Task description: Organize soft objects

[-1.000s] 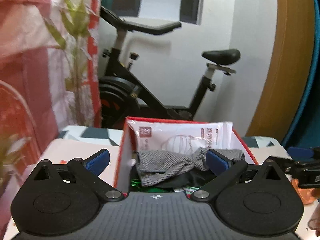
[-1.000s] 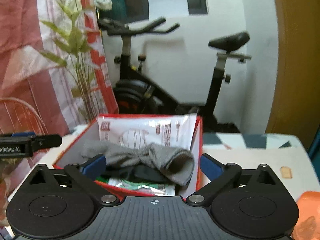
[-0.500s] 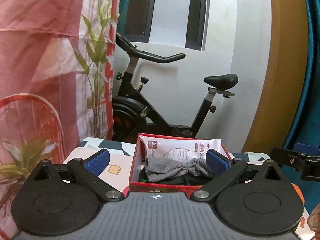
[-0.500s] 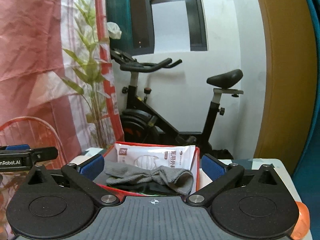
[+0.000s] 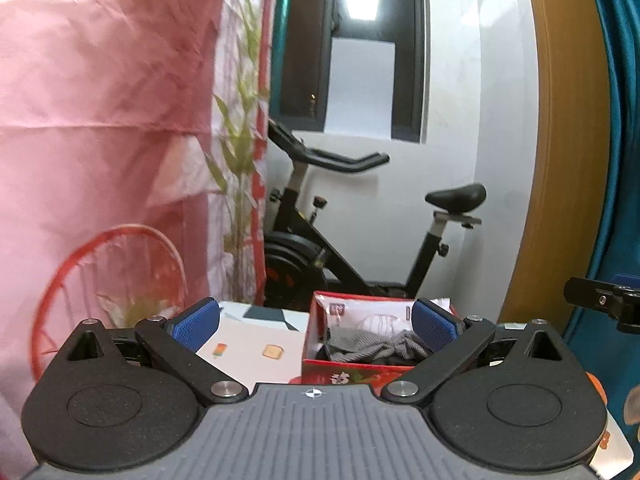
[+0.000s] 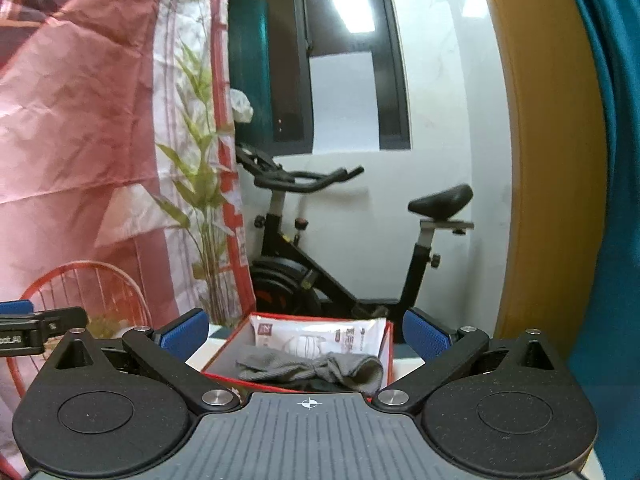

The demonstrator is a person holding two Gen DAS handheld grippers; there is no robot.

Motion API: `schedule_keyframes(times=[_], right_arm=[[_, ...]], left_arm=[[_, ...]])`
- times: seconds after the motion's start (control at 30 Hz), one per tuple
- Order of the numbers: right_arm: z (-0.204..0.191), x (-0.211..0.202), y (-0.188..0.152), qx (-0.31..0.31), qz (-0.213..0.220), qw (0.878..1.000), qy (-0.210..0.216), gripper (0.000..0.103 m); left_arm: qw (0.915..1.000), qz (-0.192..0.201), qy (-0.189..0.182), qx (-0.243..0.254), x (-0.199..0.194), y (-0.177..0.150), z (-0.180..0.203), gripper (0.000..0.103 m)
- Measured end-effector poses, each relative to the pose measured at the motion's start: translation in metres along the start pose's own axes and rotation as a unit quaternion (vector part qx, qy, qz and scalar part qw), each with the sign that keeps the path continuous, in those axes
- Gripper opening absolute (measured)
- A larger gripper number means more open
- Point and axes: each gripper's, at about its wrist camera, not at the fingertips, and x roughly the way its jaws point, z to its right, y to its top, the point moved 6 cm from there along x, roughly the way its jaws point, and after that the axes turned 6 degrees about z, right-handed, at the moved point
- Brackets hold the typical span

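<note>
Left tool (image 5: 315, 325): blue pads spread wide, nothing between them. Right tool (image 6: 306, 332): same, released and empty. Both held back from the red box (image 5: 344, 374), which sits on the pale worktop (image 5: 248, 344). Inside the box: a grey sock (image 6: 320, 368) draped across darker items, and a white mask packet (image 6: 320, 340) standing against the far wall of the box. 2 small printed motifs show on the worktop left of the box. Behind: a black exercise bike (image 5: 360, 236), a bamboo plant (image 6: 204, 216), a pink curtain (image 5: 100, 120).
</note>
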Motion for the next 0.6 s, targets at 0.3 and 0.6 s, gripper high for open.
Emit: schedule_keyframes(times=[0.3,0.6], right_arm=[[-0.010,-0.029,0.015,-0.007,0.021,1.000,0.011,0.103],[-0.014,-0.042,0.012,-0.009,0.018,1.000,0.014,0.103]], left_arm=[[0.9989,0.023,0.041,0.007,-0.041,0.008,-0.006,0.103],[0.9991,0.020,0.037,0.004,-0.047,0.006,-0.006,0.103]])
